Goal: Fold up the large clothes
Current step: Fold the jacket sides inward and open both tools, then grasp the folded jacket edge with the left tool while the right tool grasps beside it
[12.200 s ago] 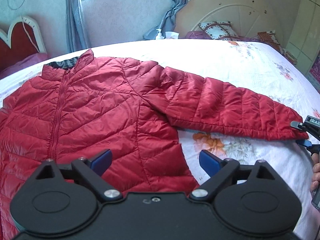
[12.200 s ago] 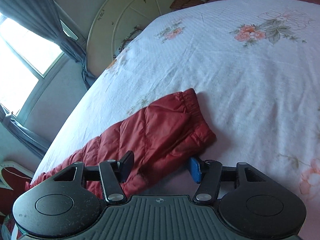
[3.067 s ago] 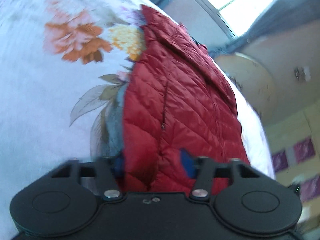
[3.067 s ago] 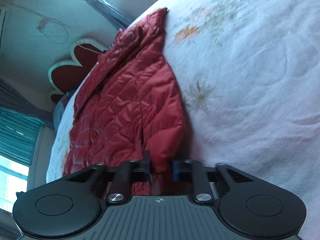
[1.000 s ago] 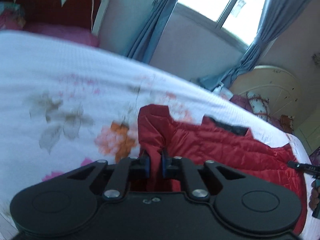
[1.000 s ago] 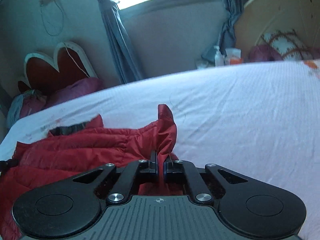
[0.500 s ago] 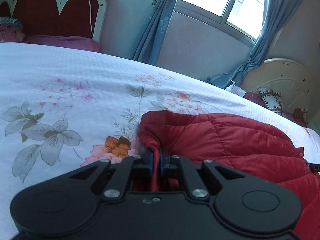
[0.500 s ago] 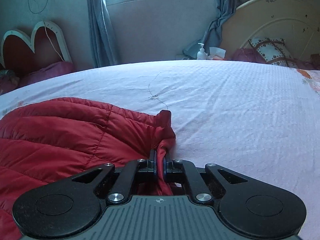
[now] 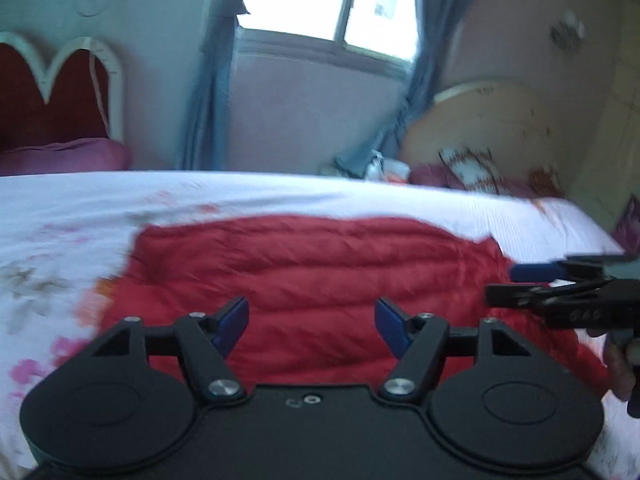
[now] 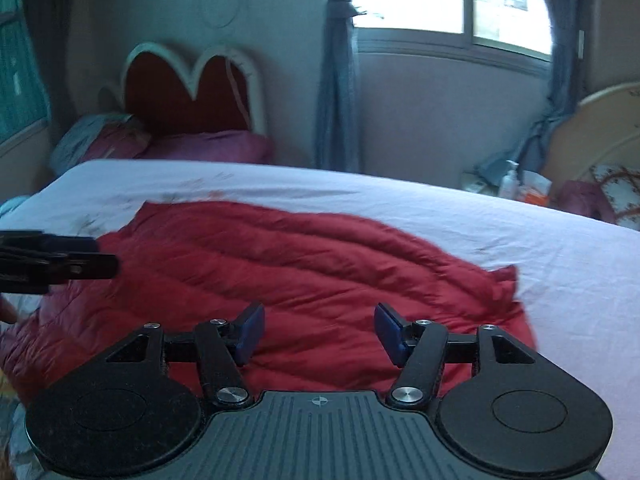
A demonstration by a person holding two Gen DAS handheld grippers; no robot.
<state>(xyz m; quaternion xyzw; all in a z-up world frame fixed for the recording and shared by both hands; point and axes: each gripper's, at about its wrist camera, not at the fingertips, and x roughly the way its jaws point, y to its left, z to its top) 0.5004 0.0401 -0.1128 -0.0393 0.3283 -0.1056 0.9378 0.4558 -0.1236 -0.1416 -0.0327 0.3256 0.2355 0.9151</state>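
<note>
**Bedroom, floral bed, one red jacket laid folded**

Left wrist view (blurred).
- Left tool (image 9: pixel 311 326): blue-padded jaws stand wide, having just been opening; nothing lies between them, the pads clear of the cloth.
- Red quilted jacket (image 9: pixel 320 264): lies folded in a broad flat block on the bed, just ahead of the tool, its quilting lines running across.
- Bed (image 9: pixel 100 200): white sheet with a faded flower print, pink and orange blooms at the left.
- Right tool (image 9: pixel 516 284): enters from the right edge over the jacket's right end, one blue pad and one black finger apart; part of a hand (image 9: pixel 618 364) below it.
- Room: heart-shaped red headboard with white rim (image 9: pixel 60 88) at far left, a purple pillow (image 9: pixel 68 154) under it; window (image 9: pixel 332 4) with blue-grey curtains (image 9: pixel 208 80); a round cream headboard (image 9: pixel 496 128) at right; small items on a stand between them, too blurred to name.

Right wrist view.
- Right tool (image 10: pixel 319 334): jaws wide, just been opening, nothing between them.
- Jacket (image 10: pixel 300 276): spread across the near half of the bed, right corner slightly rumpled.
- Left tool (image 10: pixel 92 262): reaches in from the left edge over the jacket's left end.
- Bed (image 10: pixel 560 264): plain pale sheet at right, faint flowers far left.
- Room: heart headboard (image 10: pixel 192 88), purple pillow (image 10: pixel 208 146), window (image 10: pixel 452 0), curtains (image 10: pixel 336 80), a white bottle (image 10: pixel 509 184) on the stand, cream headboard (image 10: pixel 592 128) at far right.
</note>
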